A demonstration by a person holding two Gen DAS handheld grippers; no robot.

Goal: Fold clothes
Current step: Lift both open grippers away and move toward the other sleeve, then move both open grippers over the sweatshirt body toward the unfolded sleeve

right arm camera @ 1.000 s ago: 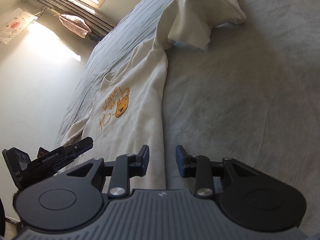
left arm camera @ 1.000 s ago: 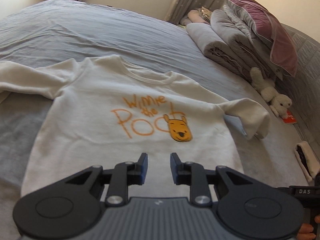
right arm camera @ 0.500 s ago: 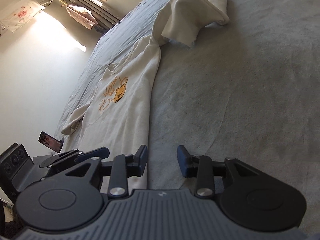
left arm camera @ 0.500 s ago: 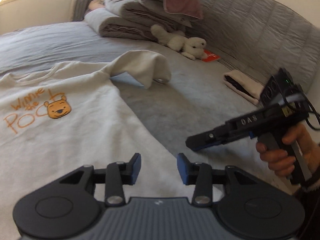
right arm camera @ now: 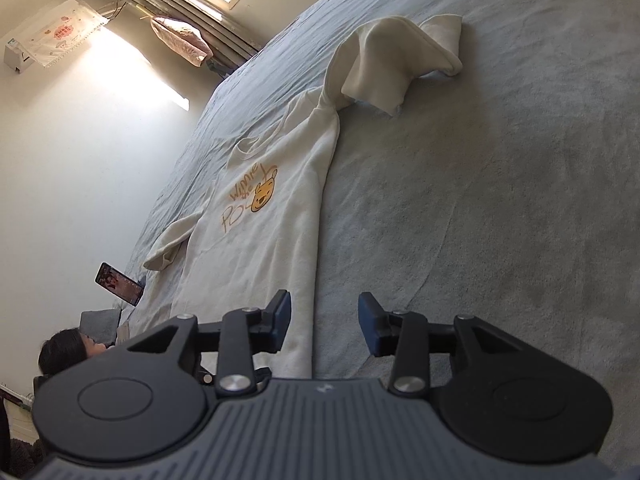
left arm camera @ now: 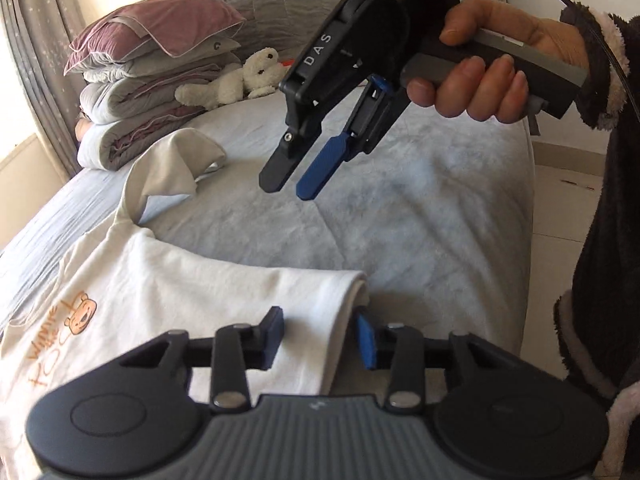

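Observation:
A cream sweatshirt (left arm camera: 192, 296) with an orange bear print lies flat on the grey bed (left arm camera: 420, 208); it also shows in the right wrist view (right arm camera: 272, 232). Its near sleeve (left arm camera: 172, 168) is folded up in a heap. My left gripper (left arm camera: 320, 338) is open, with the sweatshirt's bottom corner between its fingers. My right gripper (right arm camera: 324, 322) is open and empty, above the sweatshirt's side edge; in the left wrist view it (left arm camera: 292, 184) hangs in the air over the bed, held by a hand.
Folded quilts and a pink pillow (left arm camera: 152, 80) are stacked at the headboard, with a white plush toy (left arm camera: 236, 80) beside them. A phone (right arm camera: 120, 284) stands at the bed's far edge, near a person's head (right arm camera: 68, 354). A wall and window lie beyond.
My left gripper has swung round to the sweatshirt's bottom right corner, which now lies between its fingers. My right gripper has risen and now hangs above the bed.

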